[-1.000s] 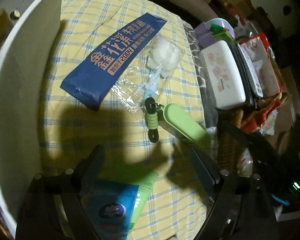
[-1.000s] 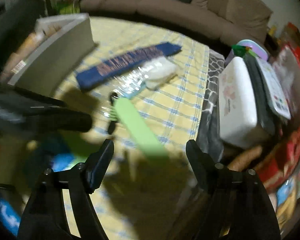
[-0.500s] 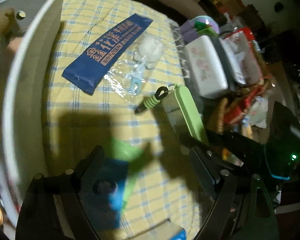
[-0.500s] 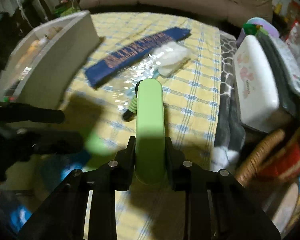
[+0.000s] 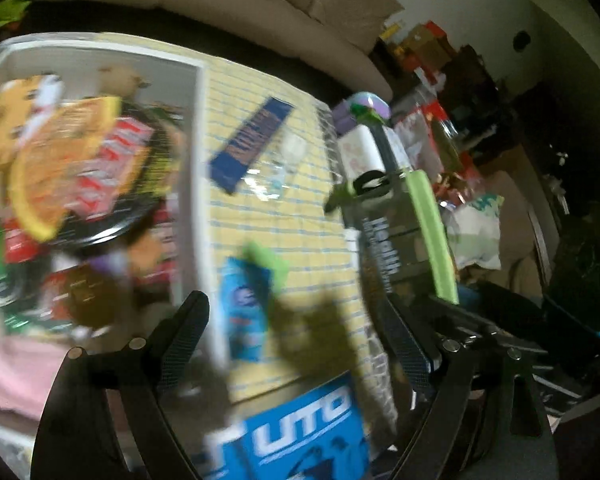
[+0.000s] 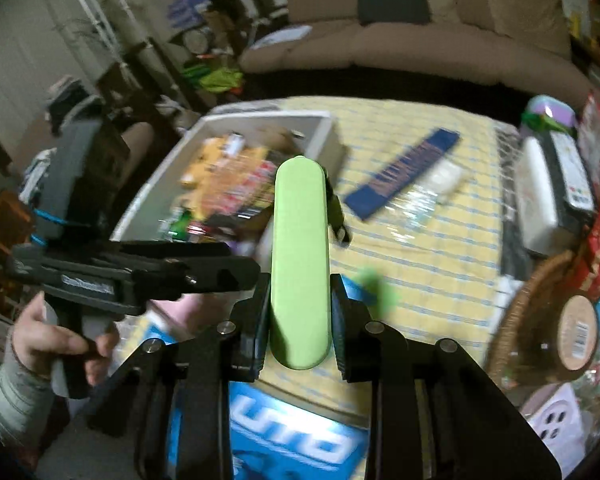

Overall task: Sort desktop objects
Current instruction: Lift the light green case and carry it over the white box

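Right wrist view: the right gripper (image 6: 300, 312) had pinched the green case (image 6: 300, 256), pads on both long sides, and carried it up off the yellow checked cloth (image 6: 440, 264) where it lay a sec ago. A coiled strap, prob. a lanyard, hung from its far end. W/ the jaws closed on it, the pick was done; judged next step was a drop into the white bin (image 6: 236, 168), left of the case and already full of packets. Left gripper (image 5: 292, 332) was spread wide w/ nothing between its fingers. Blue pouch (image 6: 404, 176) and clear-wrapped brush (image 6: 432, 188) lay on the cloth beyond the case, unsorted.
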